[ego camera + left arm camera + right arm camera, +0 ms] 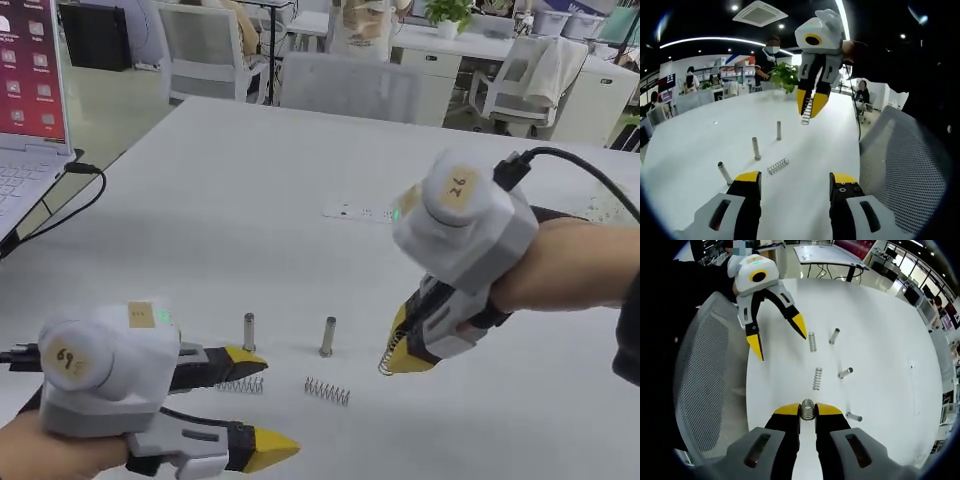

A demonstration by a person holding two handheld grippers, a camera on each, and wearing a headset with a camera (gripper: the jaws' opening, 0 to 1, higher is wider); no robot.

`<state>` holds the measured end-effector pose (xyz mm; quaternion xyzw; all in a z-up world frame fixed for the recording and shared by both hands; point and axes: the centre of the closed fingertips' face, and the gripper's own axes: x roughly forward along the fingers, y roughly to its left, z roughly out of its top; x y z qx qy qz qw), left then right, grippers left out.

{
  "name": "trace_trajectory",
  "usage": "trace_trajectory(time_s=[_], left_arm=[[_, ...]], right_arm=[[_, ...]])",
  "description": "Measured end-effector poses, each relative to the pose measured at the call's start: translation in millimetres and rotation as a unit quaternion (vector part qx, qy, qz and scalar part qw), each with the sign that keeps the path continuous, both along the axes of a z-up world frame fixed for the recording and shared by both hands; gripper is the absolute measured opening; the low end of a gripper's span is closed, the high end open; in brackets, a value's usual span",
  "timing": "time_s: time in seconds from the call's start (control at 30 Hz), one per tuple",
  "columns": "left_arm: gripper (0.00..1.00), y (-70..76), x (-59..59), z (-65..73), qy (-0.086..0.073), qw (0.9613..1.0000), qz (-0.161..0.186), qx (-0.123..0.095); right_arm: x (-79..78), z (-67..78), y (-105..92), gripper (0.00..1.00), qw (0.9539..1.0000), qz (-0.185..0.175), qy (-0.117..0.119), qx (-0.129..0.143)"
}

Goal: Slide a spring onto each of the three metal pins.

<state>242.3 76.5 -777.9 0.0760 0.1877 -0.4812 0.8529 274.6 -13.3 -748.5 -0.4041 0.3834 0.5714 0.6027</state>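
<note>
Left gripper (pixel 278 402) sits low at the desk's (pixel 250 170) near edge, jaws spread wide. Just past it, first loose spring (pixel 240 384) and second loose spring (pixel 327 391) lie flat. Behind them, near pin (pixel 724 172), middle pin (pixel 756 148) and far pin (pixel 779 130) stand upright in a row, all bare. Right gripper (pixel 400 357) hangs above the desk beside them, jaws pinching the held spring (pixel 808 410). Laptop (pixel 25 110) is at the far left edge.

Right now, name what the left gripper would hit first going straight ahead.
Probably the small coiled steel spring lying loose ahead of the left gripper; height is unclear, so it might pass over.
</note>
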Motion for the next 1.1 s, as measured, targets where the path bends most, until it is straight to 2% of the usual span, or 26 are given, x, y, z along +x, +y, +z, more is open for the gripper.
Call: trace_trajectory(time_s=[0.3, 0.5, 0.8, 1.1], left_arm=[[0.58, 24.5, 4.4, -2.6, 0.0, 0.9991, 0.043, -0.006], [0.64, 32.9, 4.0, -2.5, -0.003, 0.9981, 0.061, -0.009], [0.73, 38.6, 4.5, -4.1, -0.007, 0.9967, 0.08, -0.011], [0.8, 36.7, 4.1, -1.2, -0.012, 0.9961, 0.086, -0.019]], right_arm=[[14.9, 4.6, -16.1, 0.09, 0.9996, -0.026, -0.006, 0.004], [22.4, 7.8, -26.0, 0.09, 0.9991, -0.04, -0.011, 0.005], [34.6, 11.4, -39.4, 0.09, 0.9981, -0.058, -0.02, 0.002], [57.2, 13.2, -45.0, 0.09, 0.9972, -0.064, -0.038, -0.007]])
